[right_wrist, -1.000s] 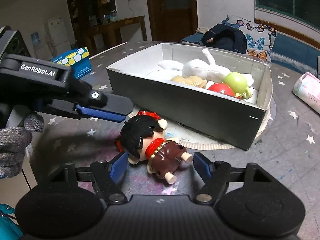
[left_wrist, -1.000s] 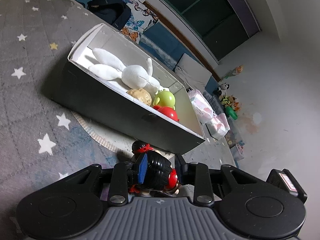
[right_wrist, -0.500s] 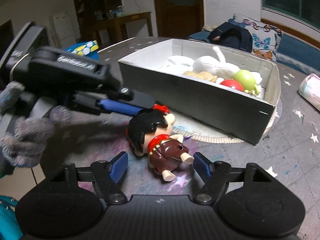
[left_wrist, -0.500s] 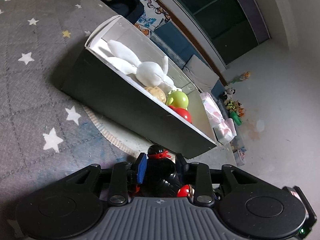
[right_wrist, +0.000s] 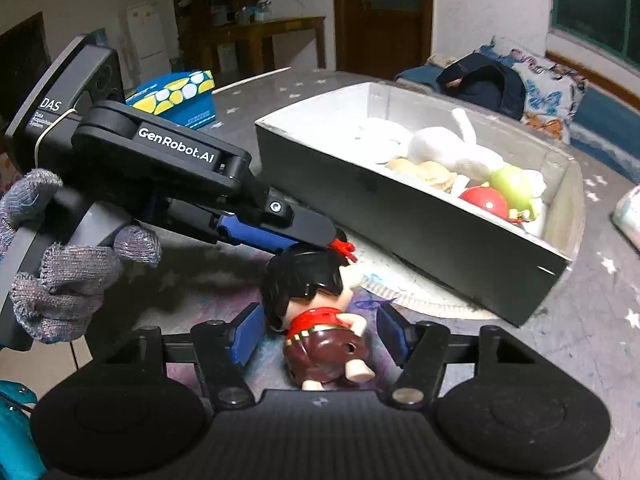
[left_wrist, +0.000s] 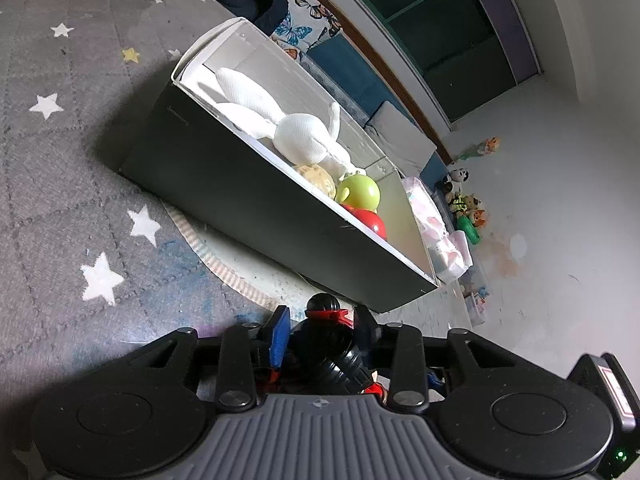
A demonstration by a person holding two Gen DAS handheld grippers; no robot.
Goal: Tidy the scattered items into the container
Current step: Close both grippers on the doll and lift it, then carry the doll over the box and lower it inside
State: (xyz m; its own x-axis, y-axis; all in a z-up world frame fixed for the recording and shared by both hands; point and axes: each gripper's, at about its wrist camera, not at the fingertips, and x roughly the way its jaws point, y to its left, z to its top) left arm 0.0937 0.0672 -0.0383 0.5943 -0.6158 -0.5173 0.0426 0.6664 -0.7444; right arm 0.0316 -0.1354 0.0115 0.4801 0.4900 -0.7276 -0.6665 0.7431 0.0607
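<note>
The doll (right_wrist: pixel 316 312) lies on its side on the worktop (left_wrist: pixel 60 208), just in front of the dark box (right_wrist: pixel 420 232), where a white plush rabbit (left_wrist: pixel 296 136) and other toys already lie. The left tongs (left_wrist: pixel 322 328) are around its head and are opening. The right tongs (right_wrist: pixel 316 334) are on both sides of its body and are closing, not yet pressing it. The smooth, round body may slip or roll away if they close off-centre.

Left gripper (left_wrist: pixel 322 334) jaws opening, right gripper (right_wrist: pixel 316 332) closing.
</note>
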